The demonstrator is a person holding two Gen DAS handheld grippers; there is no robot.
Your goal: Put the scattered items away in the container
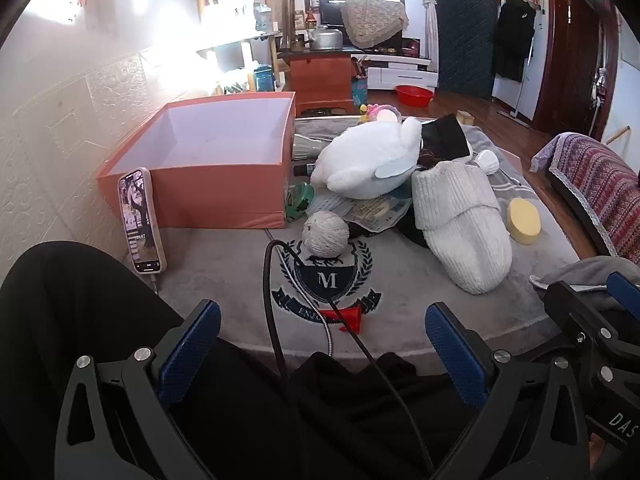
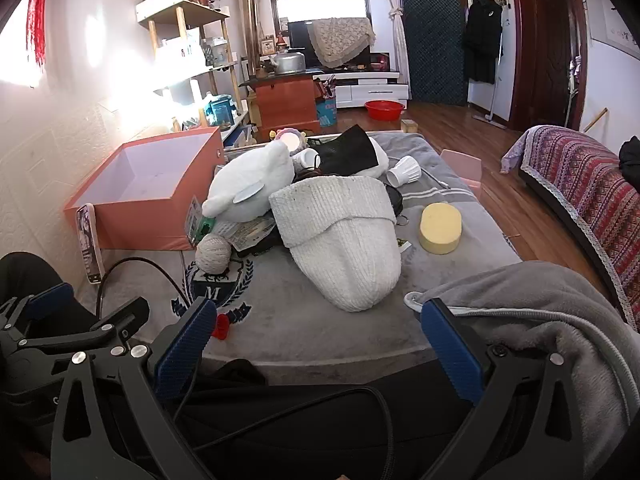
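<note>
Both the left gripper (image 1: pixel 322 344) and right gripper (image 2: pixel 316 340) are held wide open, empty, near a white knit hat (image 2: pixel 344 240); the orange box (image 1: pixel 208 160) is seen far left.

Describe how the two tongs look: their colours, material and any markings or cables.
Both the left tongs and the right tongs have black angular frames with silver screws and blue textured pads. White letters "DAS" mark one body. A black cable and a braided silver cable run between them.

I count one orange box (image 1: pixel 224 196), one plush toy (image 1: pixel 368 160), one knit hat (image 1: pixel 460 220), one yarn ball (image 1: pixel 325 234), one sponge (image 1: pixel 523 216), one phone (image 1: pixel 140 220).
</note>
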